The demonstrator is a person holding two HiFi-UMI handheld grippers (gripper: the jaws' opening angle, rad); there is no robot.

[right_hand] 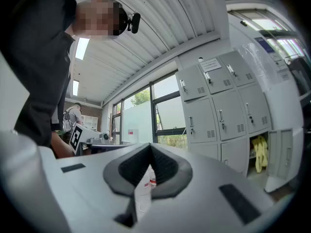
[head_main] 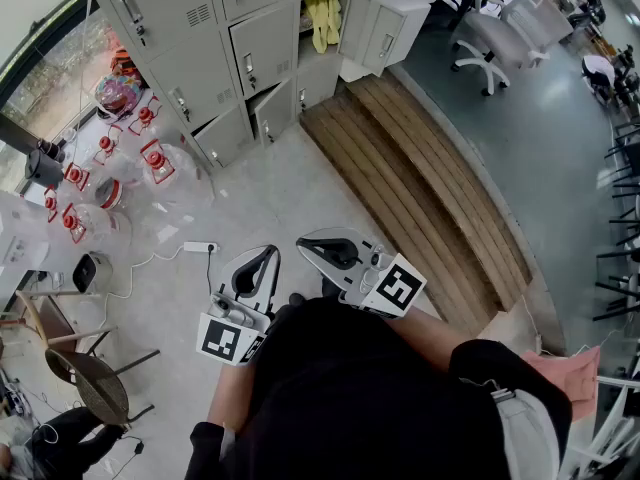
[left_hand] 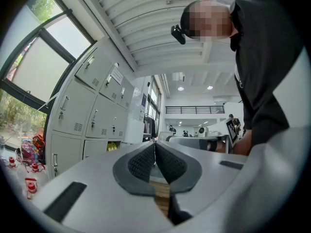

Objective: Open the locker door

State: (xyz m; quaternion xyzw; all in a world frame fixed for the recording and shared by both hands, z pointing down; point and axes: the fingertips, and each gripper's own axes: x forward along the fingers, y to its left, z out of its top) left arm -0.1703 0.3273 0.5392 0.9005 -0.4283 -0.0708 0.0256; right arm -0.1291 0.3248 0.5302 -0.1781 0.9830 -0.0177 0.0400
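The grey locker bank [head_main: 240,48] stands ahead at the top of the head view. One compartment is open, with a yellow cloth [head_main: 322,18] inside and its door [head_main: 375,33] swung to the right. A low door [head_main: 272,110] stands slightly ajar. Both grippers are held close to my body, well short of the lockers. My left gripper [head_main: 270,253] is shut and empty, and my right gripper [head_main: 302,242] is shut and empty too. The left gripper view has the closed jaws [left_hand: 155,147] with lockers [left_hand: 92,115] to the left. In the right gripper view the gripper [right_hand: 149,148] points beside the lockers [right_hand: 218,106].
Several clear water bottles with red caps [head_main: 150,158] crowd the floor left of the lockers. A white power strip [head_main: 200,247] lies in front of me. A wooden platform [head_main: 420,178] runs diagonally on the right. Office chairs [head_main: 490,38] stand beyond it, and a round stool [head_main: 100,388] at lower left.
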